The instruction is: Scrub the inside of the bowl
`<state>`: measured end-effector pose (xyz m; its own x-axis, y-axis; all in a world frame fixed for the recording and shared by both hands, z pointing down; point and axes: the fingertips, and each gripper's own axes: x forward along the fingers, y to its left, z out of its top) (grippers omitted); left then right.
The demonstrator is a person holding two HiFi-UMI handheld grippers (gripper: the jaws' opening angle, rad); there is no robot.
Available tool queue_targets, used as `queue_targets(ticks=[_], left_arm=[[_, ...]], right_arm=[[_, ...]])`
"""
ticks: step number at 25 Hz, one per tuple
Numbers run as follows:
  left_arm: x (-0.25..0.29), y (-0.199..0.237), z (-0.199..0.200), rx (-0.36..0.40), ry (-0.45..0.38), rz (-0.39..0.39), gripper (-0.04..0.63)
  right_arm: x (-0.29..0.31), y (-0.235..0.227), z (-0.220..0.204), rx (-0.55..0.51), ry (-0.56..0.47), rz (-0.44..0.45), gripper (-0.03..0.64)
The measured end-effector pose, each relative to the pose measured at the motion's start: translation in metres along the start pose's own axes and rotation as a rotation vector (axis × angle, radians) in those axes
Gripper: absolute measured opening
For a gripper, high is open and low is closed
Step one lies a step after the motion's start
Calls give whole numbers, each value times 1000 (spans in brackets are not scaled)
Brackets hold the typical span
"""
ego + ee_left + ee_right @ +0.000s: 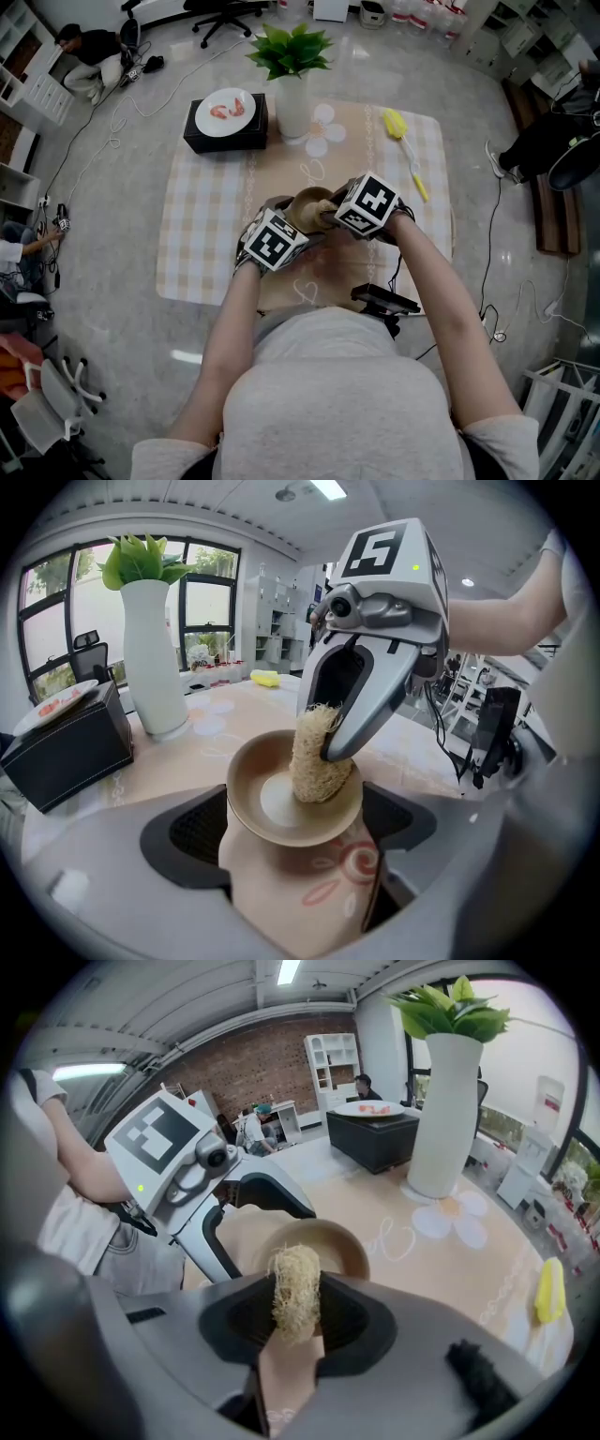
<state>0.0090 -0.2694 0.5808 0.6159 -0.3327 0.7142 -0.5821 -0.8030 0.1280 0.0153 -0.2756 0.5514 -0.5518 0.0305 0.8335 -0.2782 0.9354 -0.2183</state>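
Note:
A tan bowl (272,803) sits between the jaws of my left gripper (295,834), which is shut on its rim and holds it just above the table. My right gripper (295,1312) is shut on a pale loofah sponge (295,1288). In the left gripper view the sponge (319,757) stands on end inside the bowl, pressed against its right inner wall. From the head view the bowl (309,206) shows between the two marker cubes, with the left gripper (275,239) near me and the right gripper (370,204) just to its right.
A white vase with a green plant (292,94) stands at the table's far side, next to a black box bearing a white plate (225,120). A yellow brush (401,131) lies at the far right. A black device (384,300) sits at the near edge. A person (89,56) sits on the floor far left.

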Motion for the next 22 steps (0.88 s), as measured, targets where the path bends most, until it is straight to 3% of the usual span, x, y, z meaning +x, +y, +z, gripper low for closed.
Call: queue_targets(ticks=[7,17,22], left_arm=[[0,0,0,-4,2,-3,462],[2,1,-1,-6,0,-7,462],[1,1,0,-7,4,-12,462]], right_arm=[[12,12,9,36,-72,54,104],[21,-4,23,115,-181,-31,104],[21,-22,26,159,-230,-119,104]])
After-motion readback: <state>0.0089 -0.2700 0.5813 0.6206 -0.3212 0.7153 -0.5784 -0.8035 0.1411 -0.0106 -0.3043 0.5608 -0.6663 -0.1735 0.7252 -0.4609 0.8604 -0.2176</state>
